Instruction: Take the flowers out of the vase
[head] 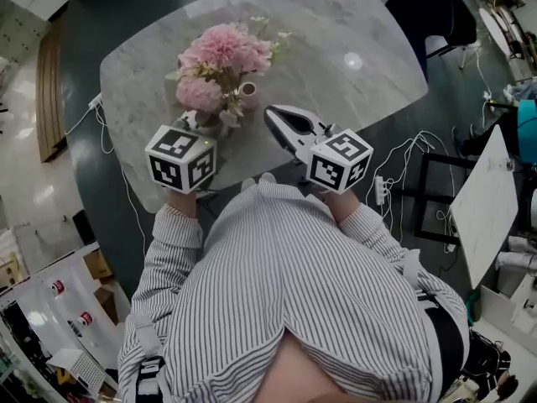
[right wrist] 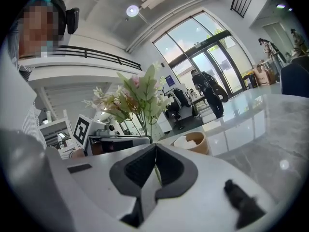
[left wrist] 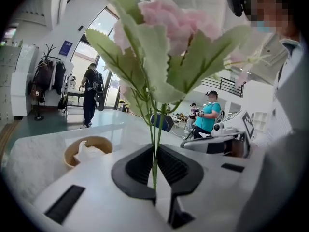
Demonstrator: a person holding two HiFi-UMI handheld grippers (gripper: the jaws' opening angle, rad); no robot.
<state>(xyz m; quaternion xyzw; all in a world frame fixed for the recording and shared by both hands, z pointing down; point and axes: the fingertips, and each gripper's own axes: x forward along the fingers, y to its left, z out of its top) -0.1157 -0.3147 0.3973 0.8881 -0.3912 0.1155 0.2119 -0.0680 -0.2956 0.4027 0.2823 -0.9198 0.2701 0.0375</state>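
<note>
From the head view, square black-and-white markers were seen on the left gripper (head: 200,126) and the right gripper (head: 271,112). Both were held near the front edge of the marble table (head: 361,82). The pink flowers (head: 220,57) were bunched just ahead of the left gripper, beside a paper cup (head: 247,89), and bare tabletop lay to the right.

In the left gripper view, the jaws were pinched on the flowers' thin green stems (left wrist: 154,144).

In the right gripper view, the jaws were pressed together. A pale sliver at their seam could not be identified.
</note>
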